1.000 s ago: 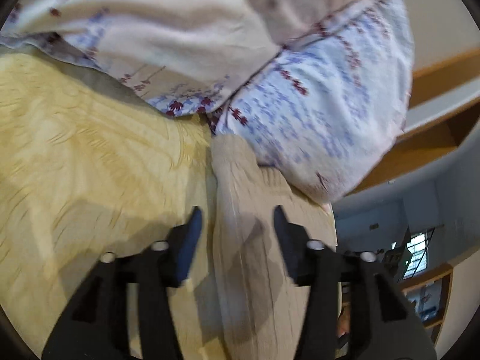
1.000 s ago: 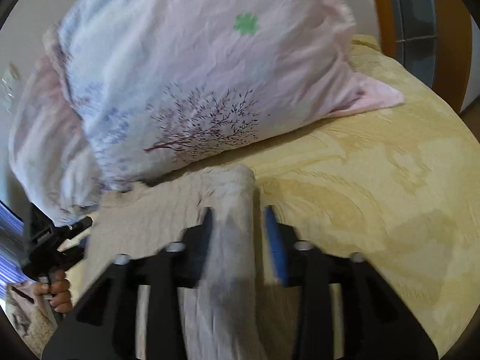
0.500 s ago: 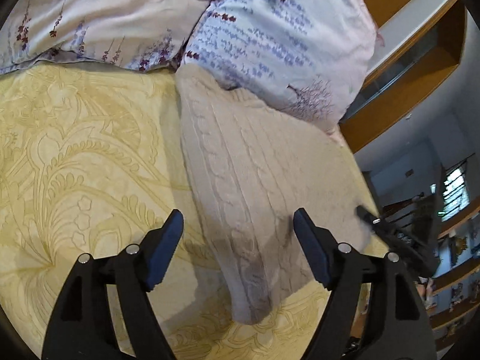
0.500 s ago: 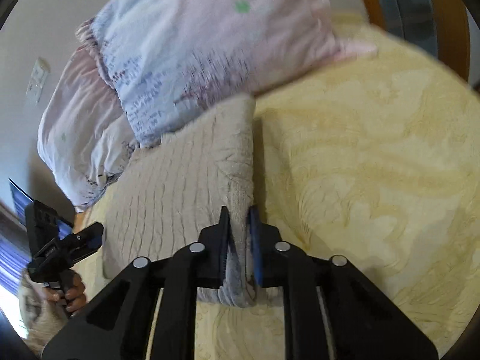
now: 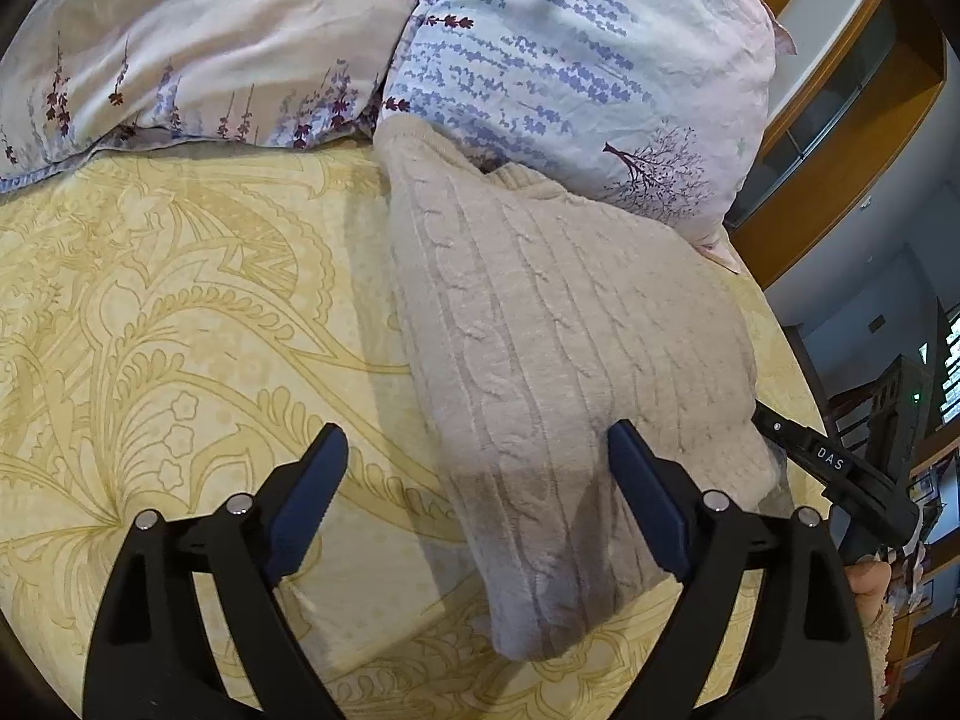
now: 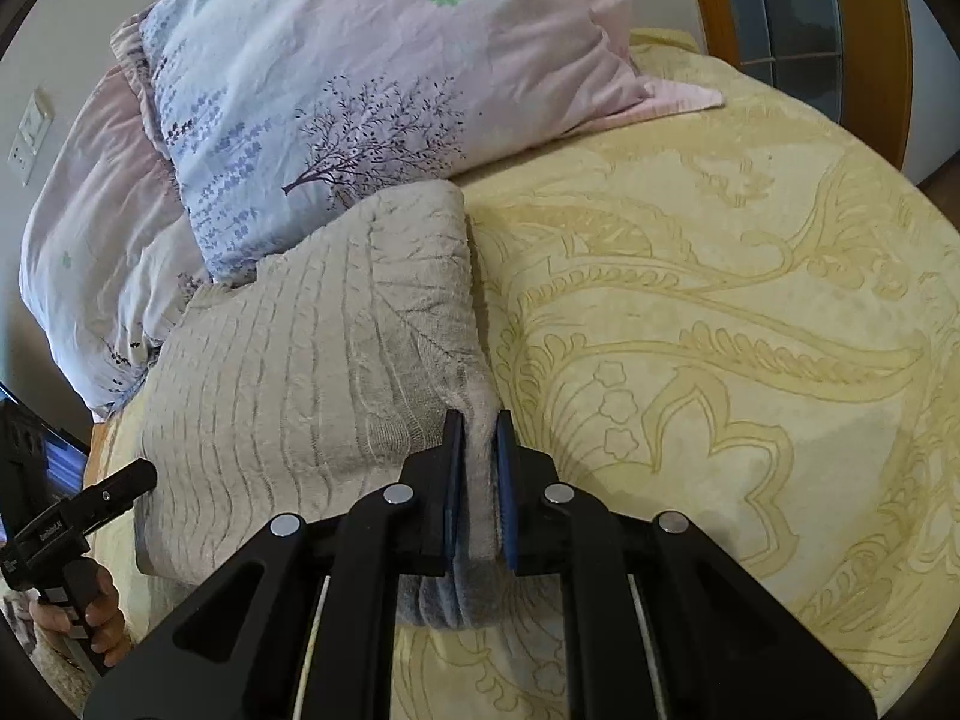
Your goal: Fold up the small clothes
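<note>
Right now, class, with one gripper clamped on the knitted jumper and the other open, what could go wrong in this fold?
1. The right gripper pinches only the edge of the beige knitted jumper; the thick knit may slip out.
2. The left gripper, whose jaws have just been opening, holds nothing, so a one-sided pull may skew the fold.
3. The jumper's far end lies against the floral pillow and may drag on it.
</note>
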Demonstrator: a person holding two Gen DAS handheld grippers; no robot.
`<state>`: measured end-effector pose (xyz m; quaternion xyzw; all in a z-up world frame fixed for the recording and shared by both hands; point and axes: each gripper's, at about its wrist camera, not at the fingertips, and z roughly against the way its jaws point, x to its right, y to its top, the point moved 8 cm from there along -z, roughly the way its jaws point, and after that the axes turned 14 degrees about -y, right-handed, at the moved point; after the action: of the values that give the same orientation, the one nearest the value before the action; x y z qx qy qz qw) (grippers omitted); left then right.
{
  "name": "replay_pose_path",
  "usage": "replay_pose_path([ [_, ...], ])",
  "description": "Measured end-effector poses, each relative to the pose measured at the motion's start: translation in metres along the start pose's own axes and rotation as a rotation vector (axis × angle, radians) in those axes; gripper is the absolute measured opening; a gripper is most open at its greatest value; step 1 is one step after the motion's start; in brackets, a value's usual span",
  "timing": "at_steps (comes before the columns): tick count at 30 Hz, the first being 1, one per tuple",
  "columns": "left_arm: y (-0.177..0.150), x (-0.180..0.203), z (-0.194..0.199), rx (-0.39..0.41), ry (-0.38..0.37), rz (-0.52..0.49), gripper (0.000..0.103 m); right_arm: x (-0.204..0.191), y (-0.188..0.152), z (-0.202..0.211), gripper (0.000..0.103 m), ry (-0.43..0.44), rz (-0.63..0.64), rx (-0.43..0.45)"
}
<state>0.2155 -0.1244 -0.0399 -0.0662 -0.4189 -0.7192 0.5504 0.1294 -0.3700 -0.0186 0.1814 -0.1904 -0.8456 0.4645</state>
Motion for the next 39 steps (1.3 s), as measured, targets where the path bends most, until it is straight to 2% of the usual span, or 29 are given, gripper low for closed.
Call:
replay_pose_path([
  [5, -0.001, 0.001, -0.001, -0.005, 0.002, 0.003, 0.089, 0.004, 0.000, 0.002, 0.012, 0.027, -0.031, -0.015],
  [7, -0.001, 0.001, 0.001, -0.013, -0.005, 0.006, 0.089, 0.007, 0.004, 0.008, 0.023, 0.053, -0.064, -0.028],
  [8, -0.001, 0.002, 0.001, -0.018, -0.013, 0.011, 0.089, 0.009, 0.007, 0.012, 0.034, 0.070, -0.084, -0.033],
  [9, 0.000, 0.002, 0.003, -0.023, -0.037, 0.023, 0.089, 0.009, 0.010, 0.014, 0.050, 0.088, -0.100, -0.033],
  [11, 0.005, 0.004, 0.002, -0.026, -0.089, 0.046, 0.089, 0.012, 0.021, 0.020, 0.068, 0.148, -0.147, -0.030],
  [12, 0.007, 0.004, 0.003, -0.024, -0.108, 0.059, 0.089, 0.012, 0.026, 0.020, 0.070, 0.168, -0.160, -0.037],
  [14, 0.014, 0.002, 0.002, -0.018, -0.154, 0.099, 0.089, 0.007, 0.035, 0.014, 0.071, 0.200, -0.168, -0.080],
  [21, 0.033, -0.004, -0.008, -0.021, -0.216, 0.187, 0.088, -0.011, 0.051, -0.025, 0.071, 0.211, -0.139, -0.225],
  [27, 0.034, -0.009, -0.027, -0.062, -0.271, 0.250, 0.087, -0.021, 0.049, -0.038, 0.071, 0.292, -0.138, -0.286],
  [33, 0.039, -0.007, -0.036, -0.053, -0.329, 0.282, 0.081, -0.038, 0.043, -0.039, 0.070, 0.397, -0.105, -0.312],
  [35, 0.040, -0.008, -0.036, -0.049, -0.330, 0.283, 0.078, -0.045, 0.040, -0.041, 0.064, 0.417, -0.085, -0.321],
  [37, 0.041, -0.009, -0.038, -0.045, -0.341, 0.299, 0.074, -0.051, 0.038, -0.041, 0.063, 0.438, -0.077, -0.317],
  [39, 0.040, -0.011, -0.039, -0.046, -0.357, 0.317, 0.069, -0.053, 0.036, -0.041, 0.053, 0.444, -0.071, -0.314],
])
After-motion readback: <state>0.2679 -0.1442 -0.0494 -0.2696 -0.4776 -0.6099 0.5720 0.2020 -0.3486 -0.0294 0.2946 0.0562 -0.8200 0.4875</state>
